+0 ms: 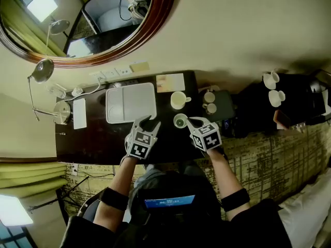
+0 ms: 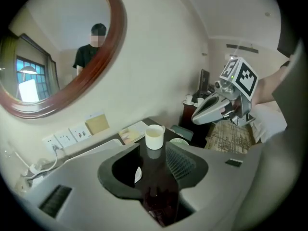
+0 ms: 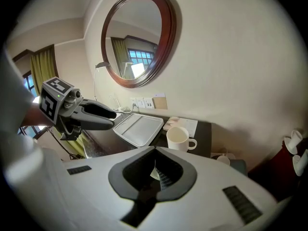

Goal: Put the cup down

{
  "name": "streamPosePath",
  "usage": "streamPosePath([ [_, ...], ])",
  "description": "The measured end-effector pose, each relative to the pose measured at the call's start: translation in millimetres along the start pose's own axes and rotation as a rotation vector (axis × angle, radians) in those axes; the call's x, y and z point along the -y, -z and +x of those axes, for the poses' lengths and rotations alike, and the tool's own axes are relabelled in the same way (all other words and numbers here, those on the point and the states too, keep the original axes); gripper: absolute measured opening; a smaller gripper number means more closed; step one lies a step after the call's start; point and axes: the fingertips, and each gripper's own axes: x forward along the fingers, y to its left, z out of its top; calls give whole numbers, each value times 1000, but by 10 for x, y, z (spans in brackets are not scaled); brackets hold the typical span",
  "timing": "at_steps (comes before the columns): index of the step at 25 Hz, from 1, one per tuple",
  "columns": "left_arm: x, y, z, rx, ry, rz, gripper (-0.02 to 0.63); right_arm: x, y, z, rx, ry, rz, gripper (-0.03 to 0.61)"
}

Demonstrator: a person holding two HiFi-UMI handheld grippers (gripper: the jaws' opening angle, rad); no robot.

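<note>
The cup [image 1: 179, 100] is standing upright on the table [image 1: 93, 138], handle pointing right, above and between both tools; the left tool [image 1: 148, 122] is gaping narrowly, empty, while the nearer right tool [image 1: 192, 121] is sitting closed.

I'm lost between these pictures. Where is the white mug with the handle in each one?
Head view: the mug sits mid-picture, right of the white tray.
Left gripper view: the mug is central, right of the tray.
Right gripper view: the mug is central, right of the tray.
Shared landmark: the white tray.
</note>
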Motion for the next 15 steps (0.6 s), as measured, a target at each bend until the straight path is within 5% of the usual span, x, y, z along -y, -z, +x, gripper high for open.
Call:
streamPosePath([
  [7,-434,190,-492,55,-50,-172,7,-233,-27,95,4,16,26,2],
  [15,-800,339,-919,124,-103,-260,0,-459,-112,154,30,39,60,2],
])
